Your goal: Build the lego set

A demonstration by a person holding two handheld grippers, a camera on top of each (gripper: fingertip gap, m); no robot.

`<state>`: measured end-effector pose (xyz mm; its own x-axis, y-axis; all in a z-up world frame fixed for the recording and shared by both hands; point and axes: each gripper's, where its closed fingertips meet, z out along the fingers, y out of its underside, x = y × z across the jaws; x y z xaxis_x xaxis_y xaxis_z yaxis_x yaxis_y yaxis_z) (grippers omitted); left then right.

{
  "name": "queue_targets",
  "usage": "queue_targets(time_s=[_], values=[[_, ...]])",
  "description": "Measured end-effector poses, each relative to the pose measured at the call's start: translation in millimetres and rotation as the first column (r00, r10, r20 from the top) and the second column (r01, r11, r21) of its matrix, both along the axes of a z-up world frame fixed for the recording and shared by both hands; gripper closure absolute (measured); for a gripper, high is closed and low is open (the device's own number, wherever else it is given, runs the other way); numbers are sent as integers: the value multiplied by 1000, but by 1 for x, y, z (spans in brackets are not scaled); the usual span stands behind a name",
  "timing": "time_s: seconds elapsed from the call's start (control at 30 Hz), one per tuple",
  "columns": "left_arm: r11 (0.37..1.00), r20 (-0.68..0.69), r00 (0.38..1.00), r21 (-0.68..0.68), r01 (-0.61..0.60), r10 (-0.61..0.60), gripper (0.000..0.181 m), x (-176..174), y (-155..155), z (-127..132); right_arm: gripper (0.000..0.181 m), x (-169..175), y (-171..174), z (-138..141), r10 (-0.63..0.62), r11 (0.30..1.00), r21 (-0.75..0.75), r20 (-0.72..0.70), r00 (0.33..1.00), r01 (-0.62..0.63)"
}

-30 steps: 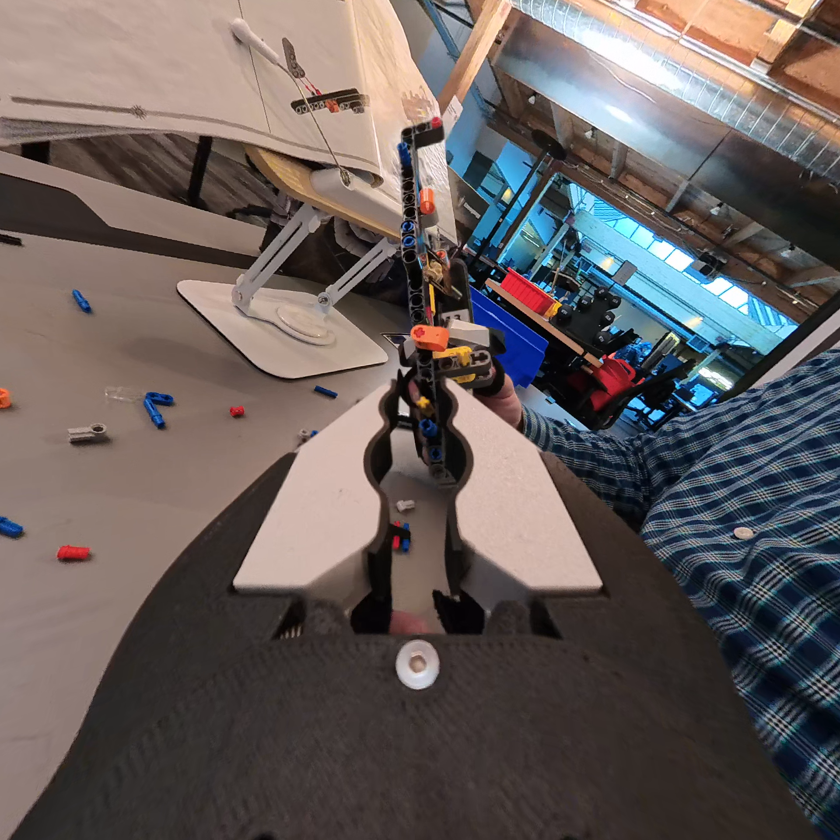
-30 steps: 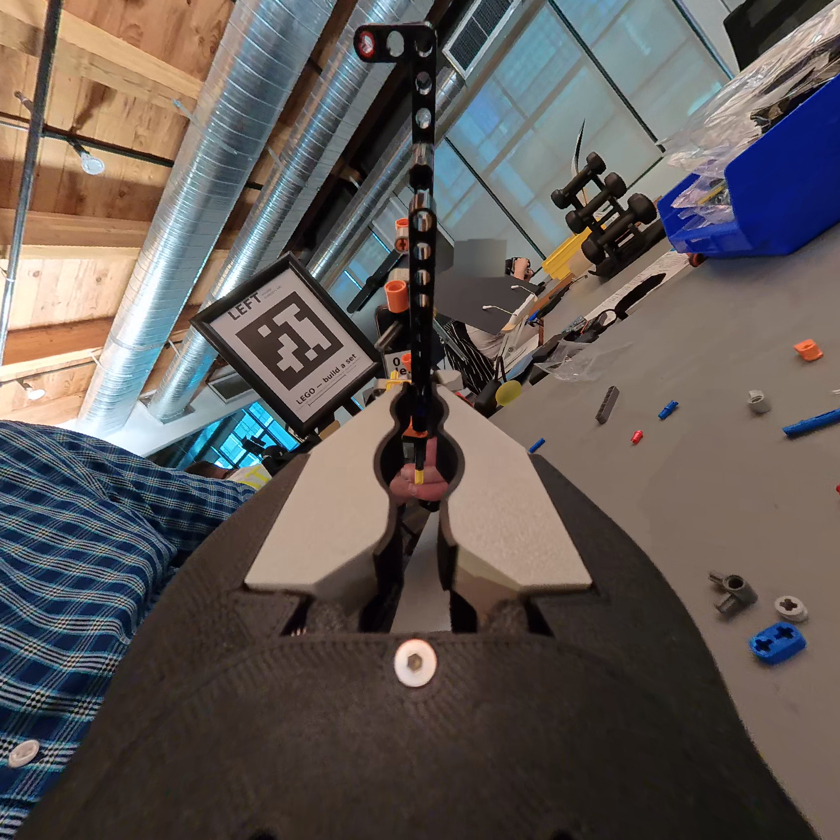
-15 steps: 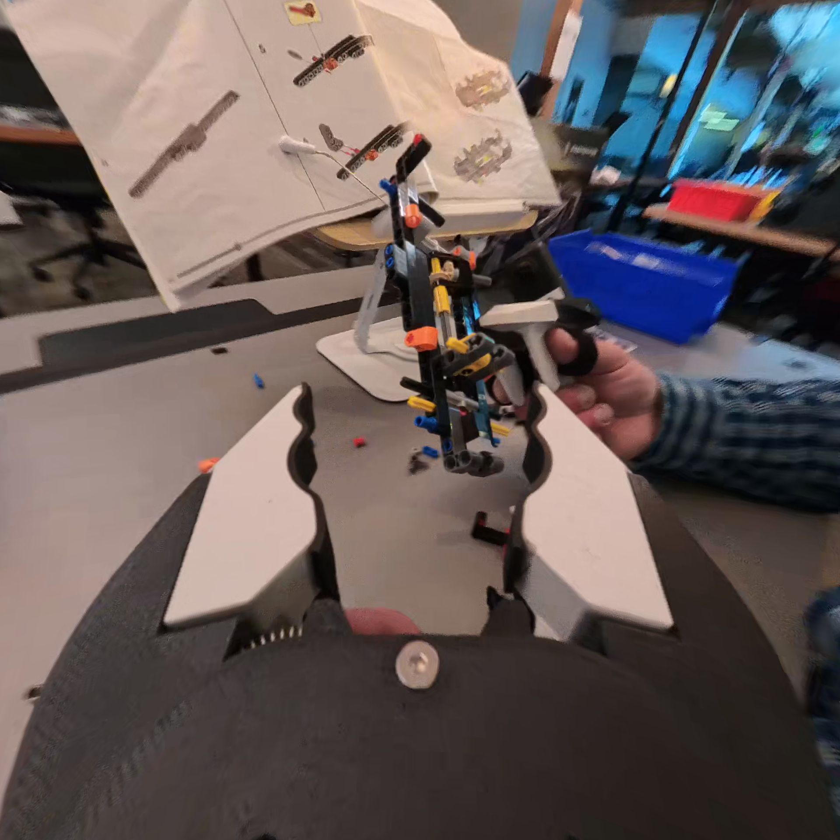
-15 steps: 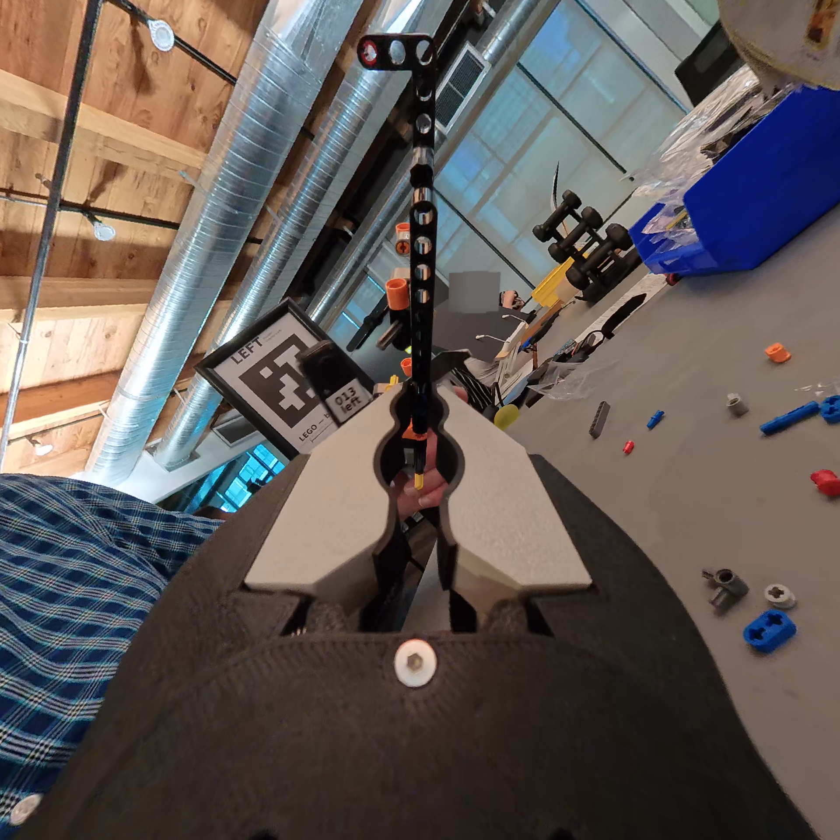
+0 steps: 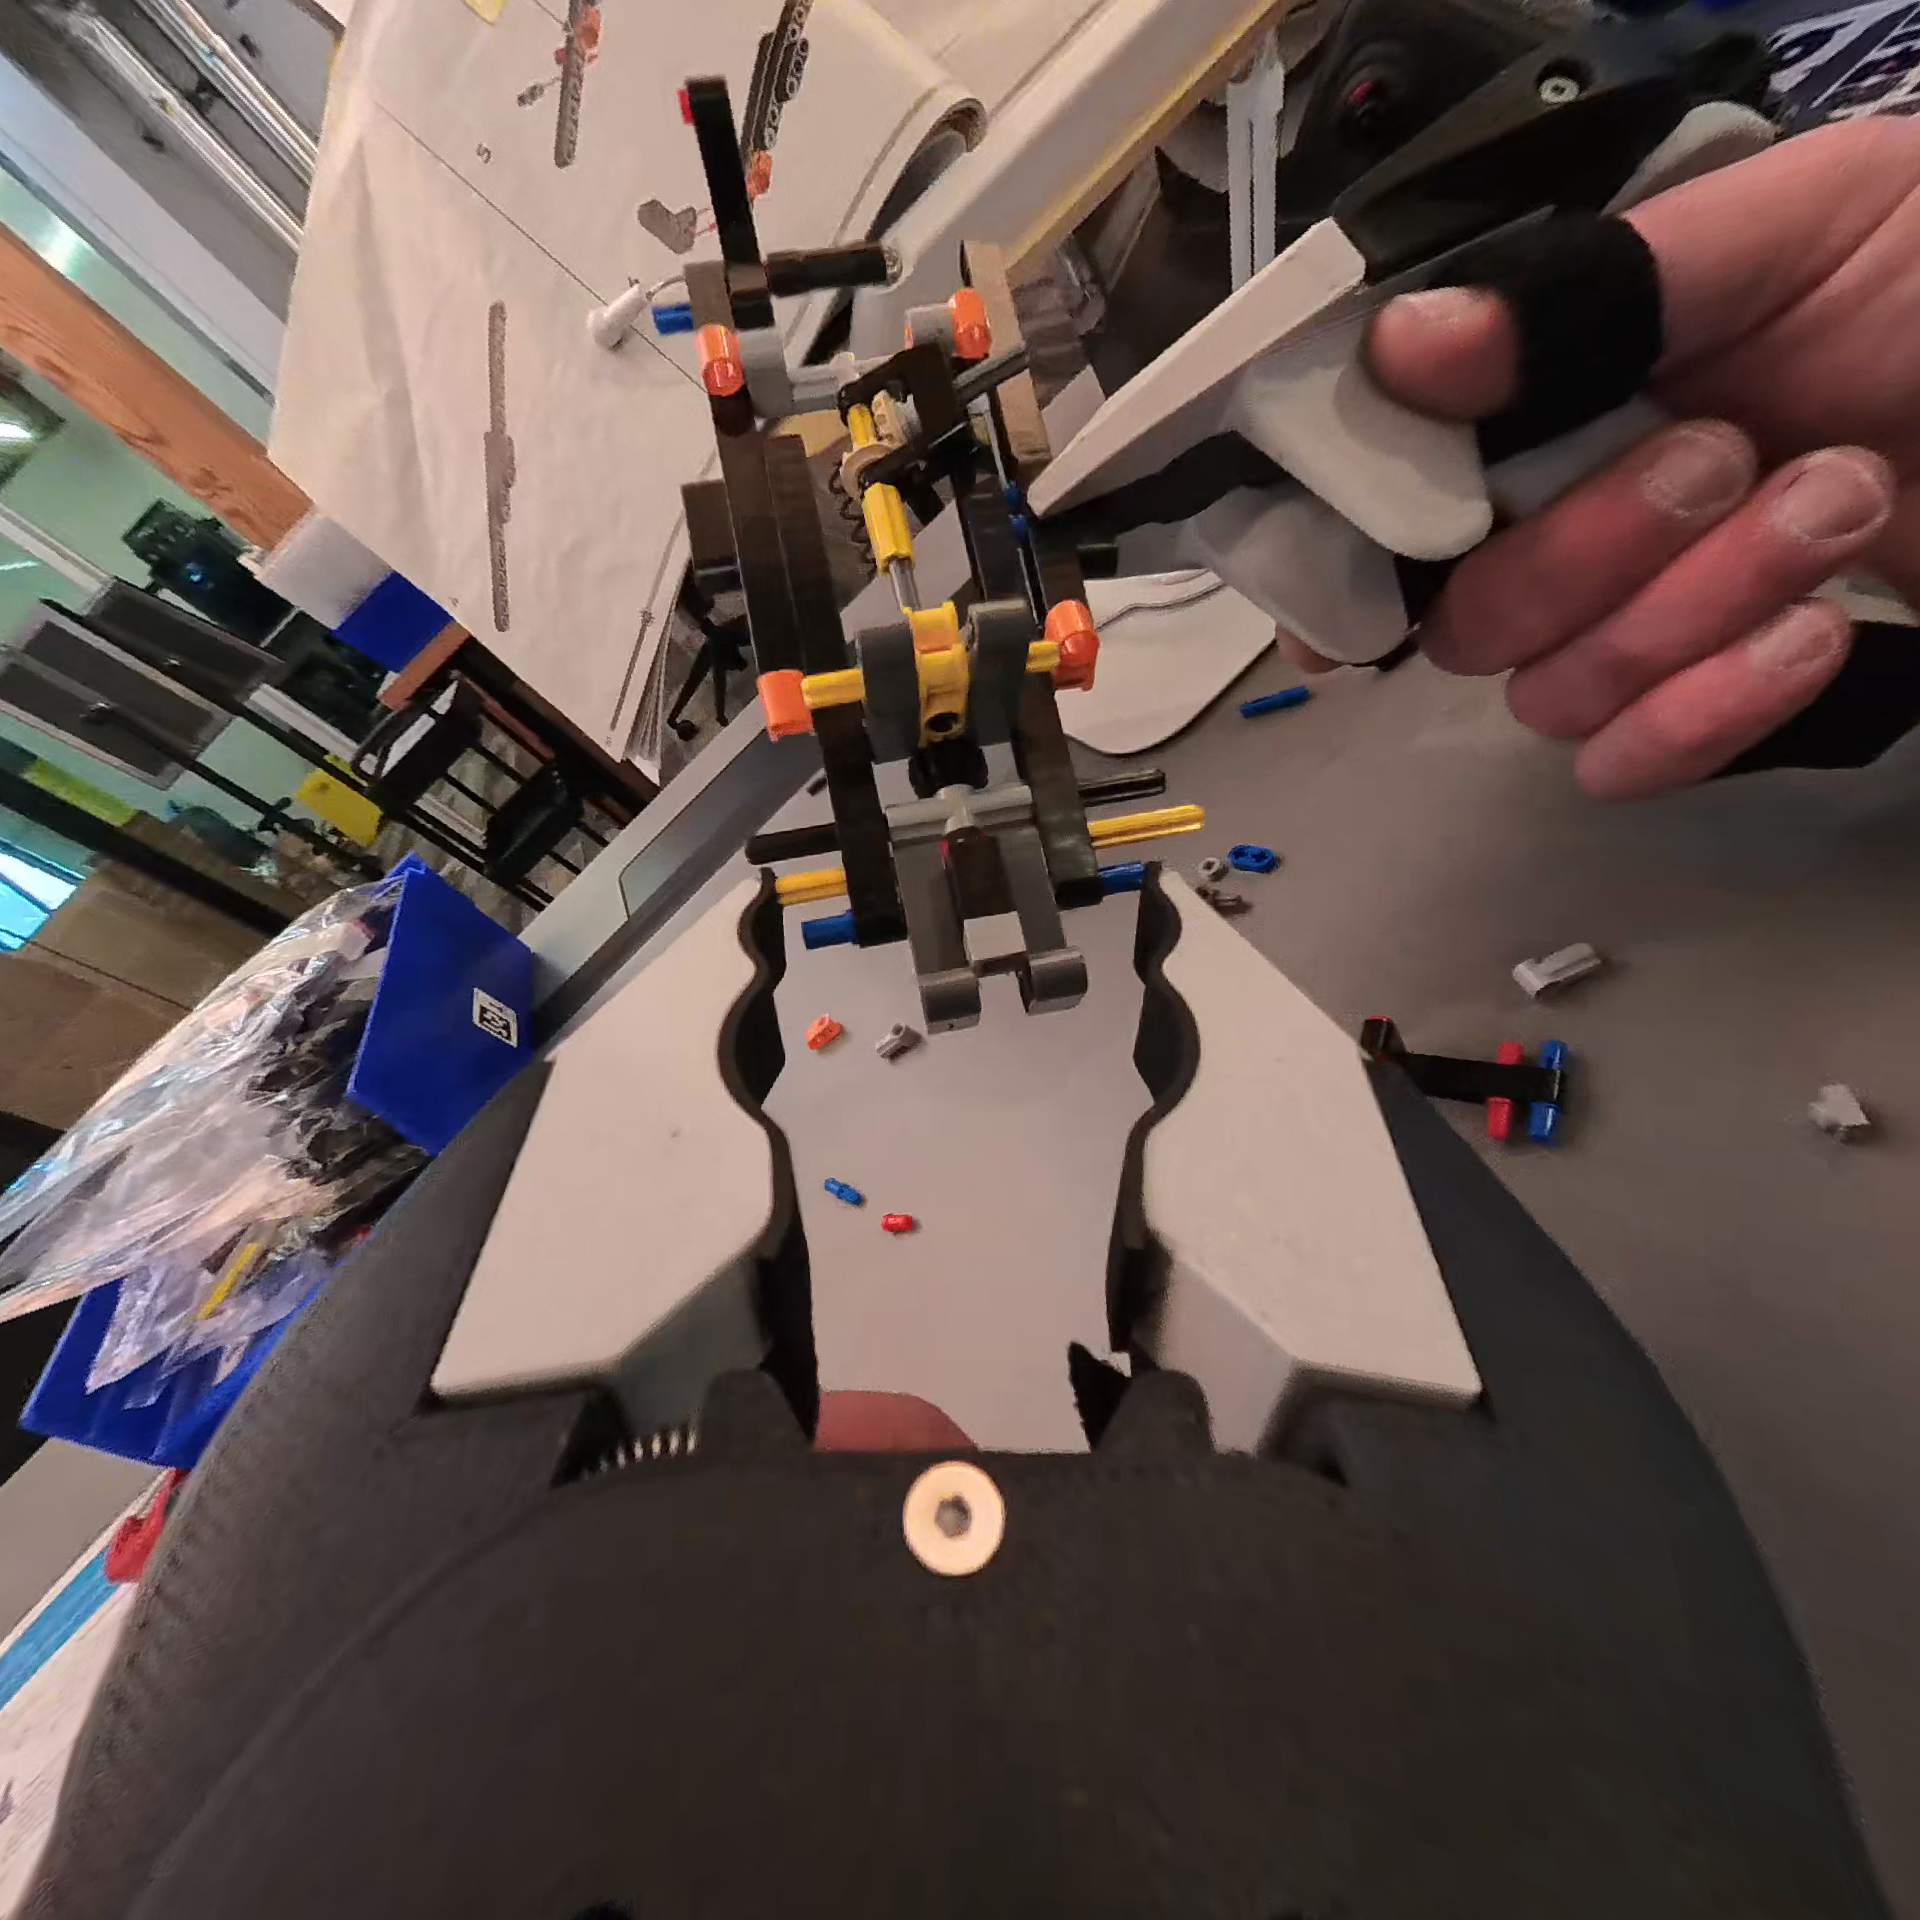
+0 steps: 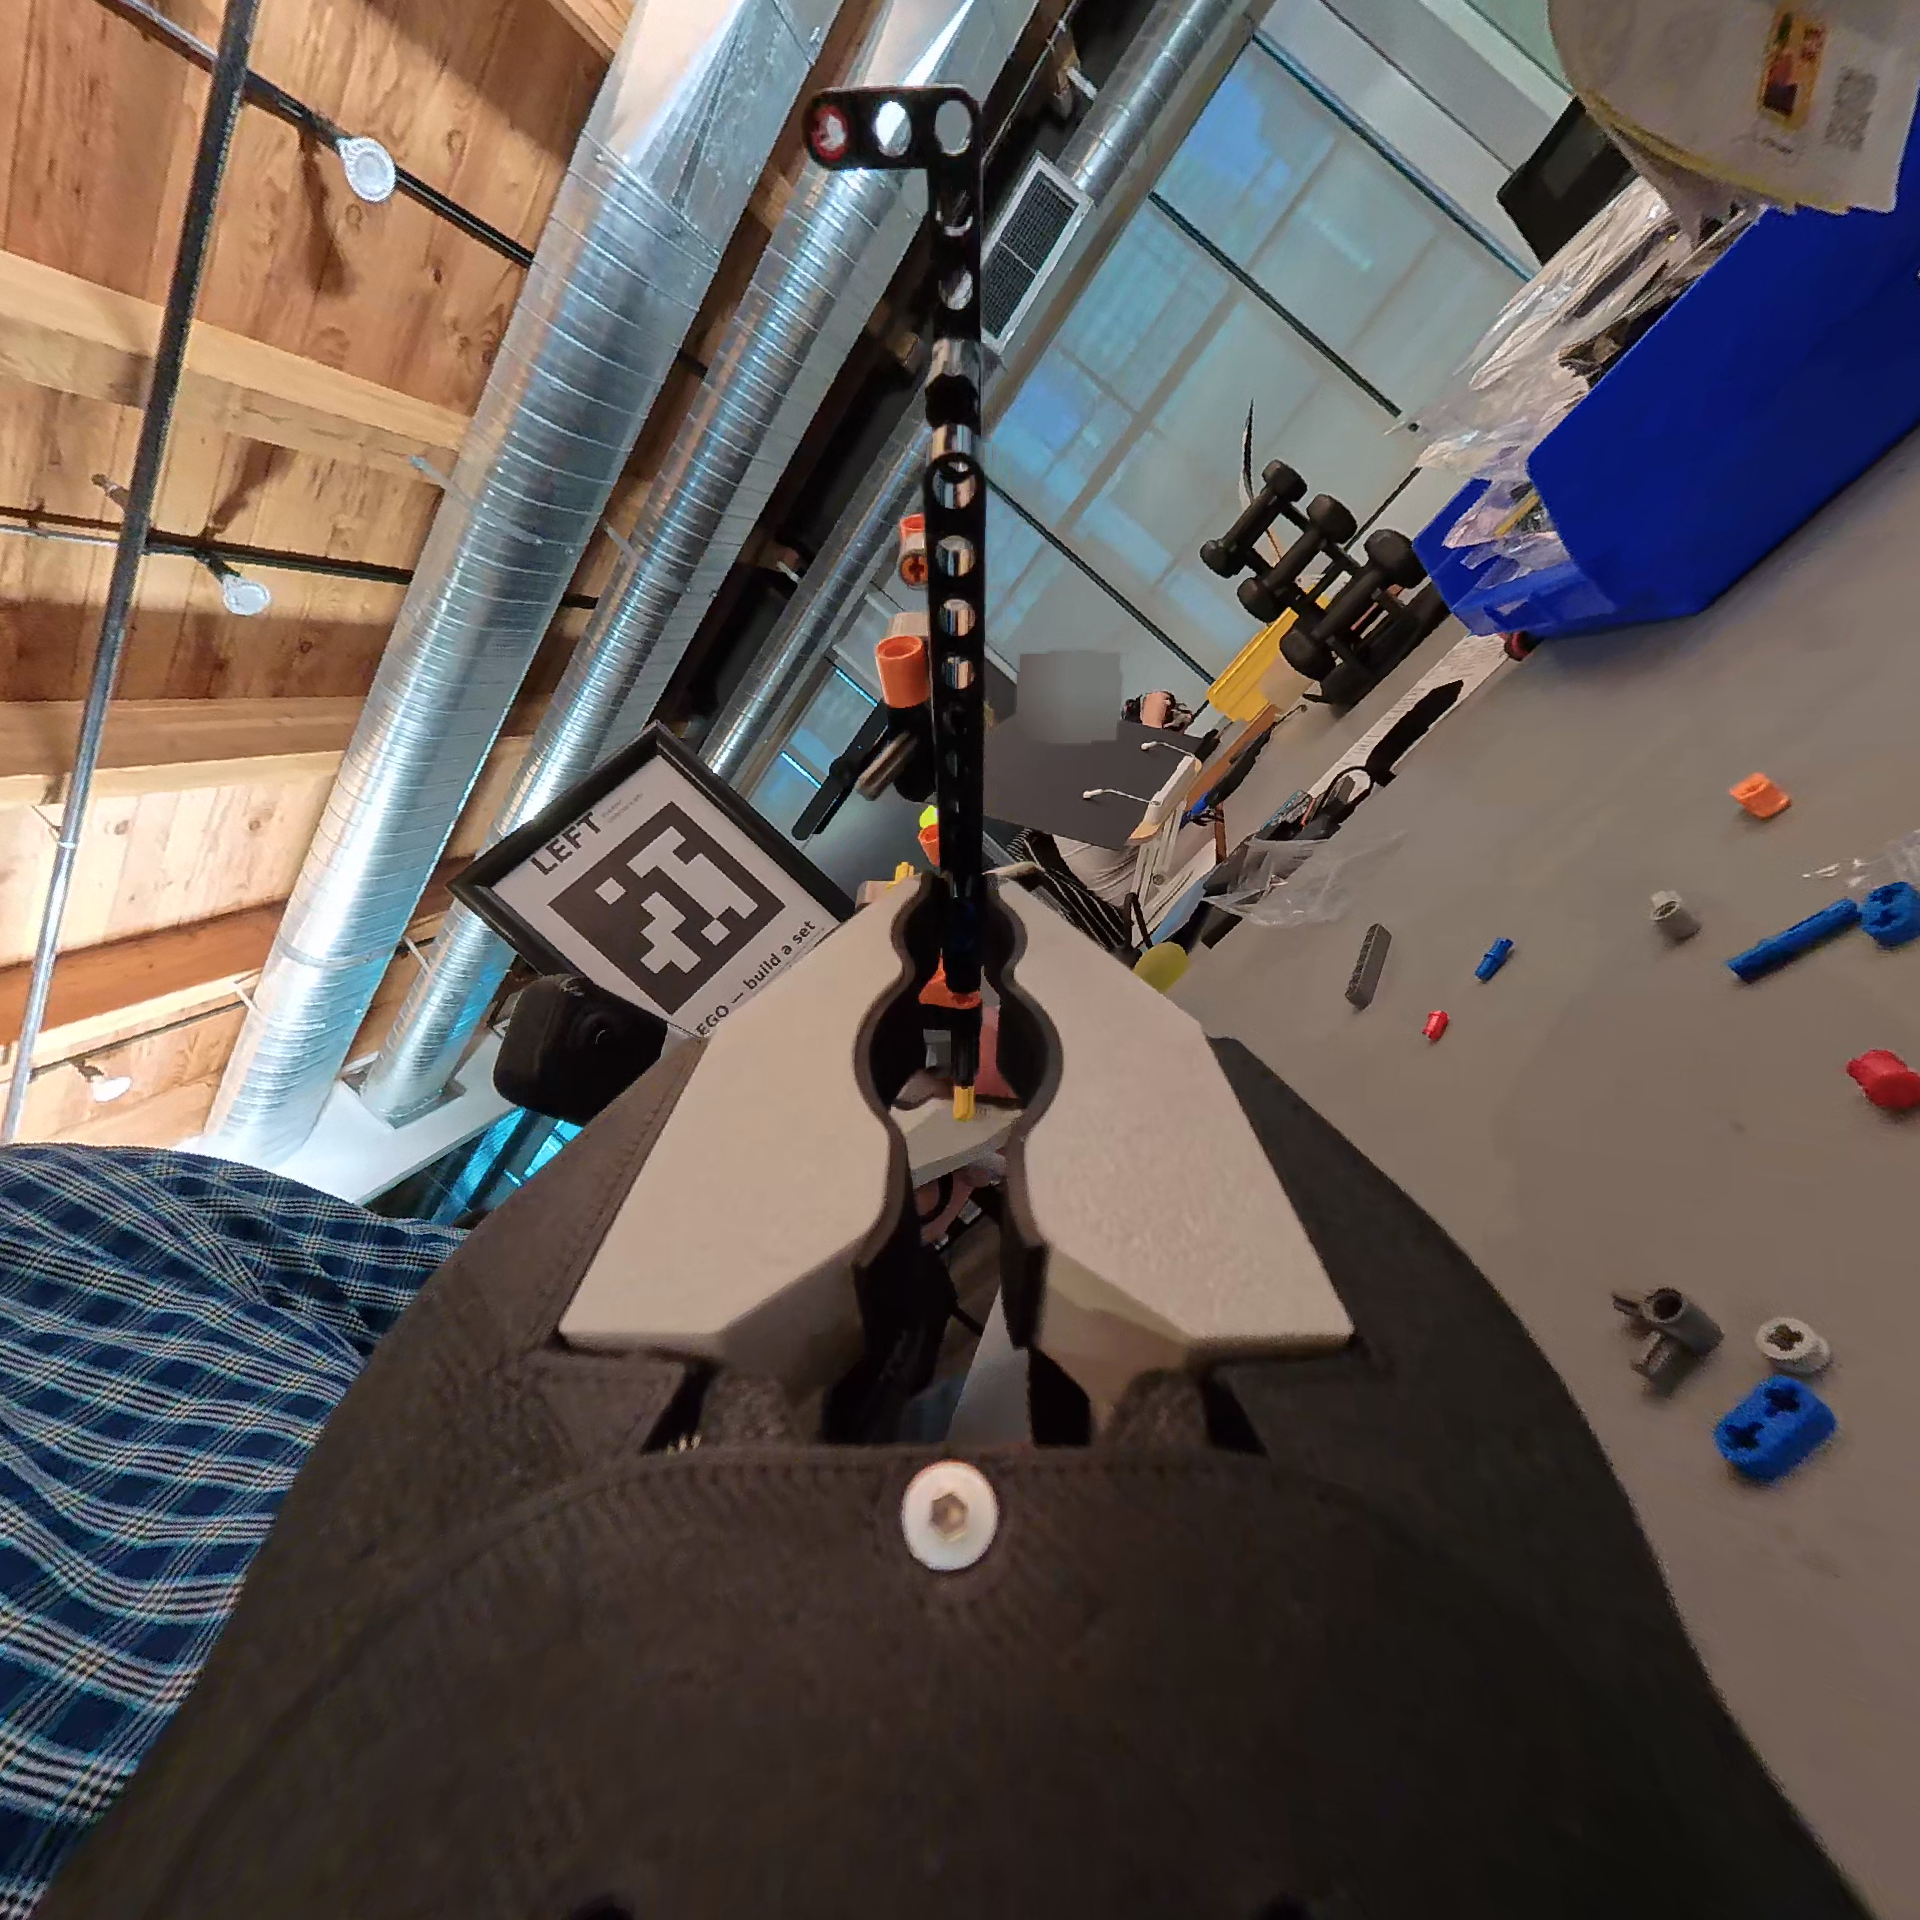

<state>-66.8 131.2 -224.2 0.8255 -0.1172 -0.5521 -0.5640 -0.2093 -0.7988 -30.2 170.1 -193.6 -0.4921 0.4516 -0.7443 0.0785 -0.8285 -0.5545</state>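
Observation:
The lego assembly is a frame of black beams with grey, yellow and orange parts, held upright above the grey table. My right gripper is shut on its lower edge, and a long black beam rises from the fingers. In the left wrist view the right gripper grips the assembly from the right side, in a person's hand. My left gripper is open. The assembly's grey lower end hangs between its fingertips without touching them.
An open instruction booklet stands on a white stand behind the assembly. A blue bin with plastic bags lies at the left. Loose pieces lie scattered on the table, some near the right gripper. The tips of one gripper are about 7 cm away from the tips of the other.
My left gripper let go of the assembly, opened wide, and swung round to face it from another side. The right gripper kept its hold throughout.

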Motion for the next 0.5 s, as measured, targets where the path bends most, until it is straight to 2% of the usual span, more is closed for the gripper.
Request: queue_targets(time_s=[0.23,0.5], values=[[1000,6,1000,5,15,-15,115,-1,-1,1,176,0,-3,2,17,1000,12,-8,1000,-17],[996,90,992,-3,84,-83,115,3,-4,4,167,1,-6,4,39,998,50,-11,999,-39]])
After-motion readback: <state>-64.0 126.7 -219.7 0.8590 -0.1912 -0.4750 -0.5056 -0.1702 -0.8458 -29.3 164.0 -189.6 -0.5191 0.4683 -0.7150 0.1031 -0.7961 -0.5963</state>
